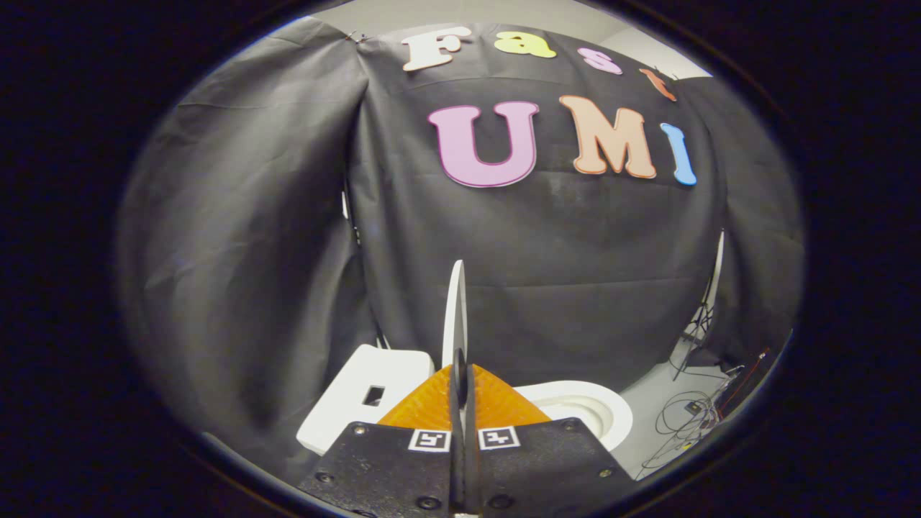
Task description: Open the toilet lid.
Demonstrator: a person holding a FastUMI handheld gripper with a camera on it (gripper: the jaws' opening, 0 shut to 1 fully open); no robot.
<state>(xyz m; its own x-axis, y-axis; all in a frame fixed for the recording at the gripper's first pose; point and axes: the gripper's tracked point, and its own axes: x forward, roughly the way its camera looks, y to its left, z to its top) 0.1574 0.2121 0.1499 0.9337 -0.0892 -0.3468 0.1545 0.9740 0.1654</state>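
The white toilet lid (455, 309) stands raised and I see it edge-on as a thin upright blade rising from between my fingers. My gripper (460, 374) is shut on its lower part, one finger pressing each face. To the right of the fingers lies the white seat ring with the open bowl (586, 410). To the left sits the white tank (367, 392), which has a small dark rectangular hole in its top.
The black cloth booth wall hangs close behind the toilet and wraps round on the left. On the grey floor to the right lie loose cables (691, 417), with a thin stand (701, 320) against the cloth.
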